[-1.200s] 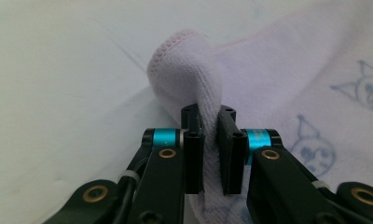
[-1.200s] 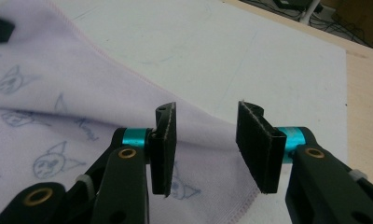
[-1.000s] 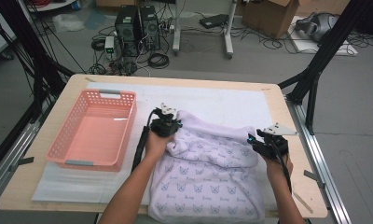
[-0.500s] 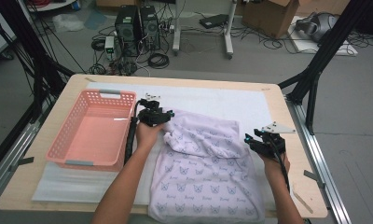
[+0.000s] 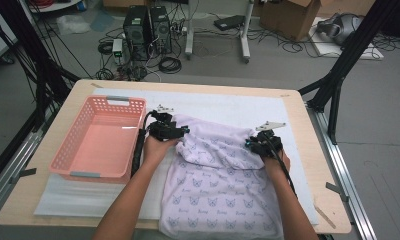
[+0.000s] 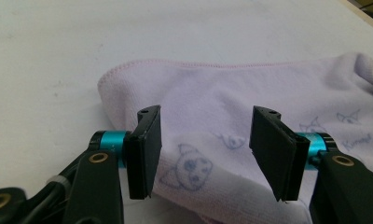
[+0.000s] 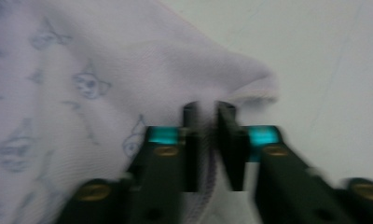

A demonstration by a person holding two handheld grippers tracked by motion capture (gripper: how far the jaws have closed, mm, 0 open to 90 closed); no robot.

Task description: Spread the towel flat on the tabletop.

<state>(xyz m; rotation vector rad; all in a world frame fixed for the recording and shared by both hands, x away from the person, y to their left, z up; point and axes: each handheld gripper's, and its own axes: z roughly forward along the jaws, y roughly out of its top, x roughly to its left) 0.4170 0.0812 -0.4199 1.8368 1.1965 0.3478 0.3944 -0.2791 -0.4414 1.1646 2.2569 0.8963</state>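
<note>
Folding is mid-step: the towel [image 5: 218,185] lies on the mat [image 5: 228,107], far edge already doubled over. My left gripper [image 6: 205,149] has just opened and straddles the fold, gripping nothing. My right gripper [image 7: 209,140] has just pinched the right corner. Next I re-grip left. Basket [image 5: 68,165] crowds the left; ahead is bare mat.

Black left tool [image 6: 205,149] and right tool [image 7: 208,140], teal collars, brass screws, black cables, bare forearms

Right gripper view motion-blurred: towel [image 7: 82,93] print and the hem between the jaws unresolved. Left gripper view: towel cut off at right and bottom edges. High view: towel's near edge [image 5: 218,235] cut off by frame bottom.
</note>
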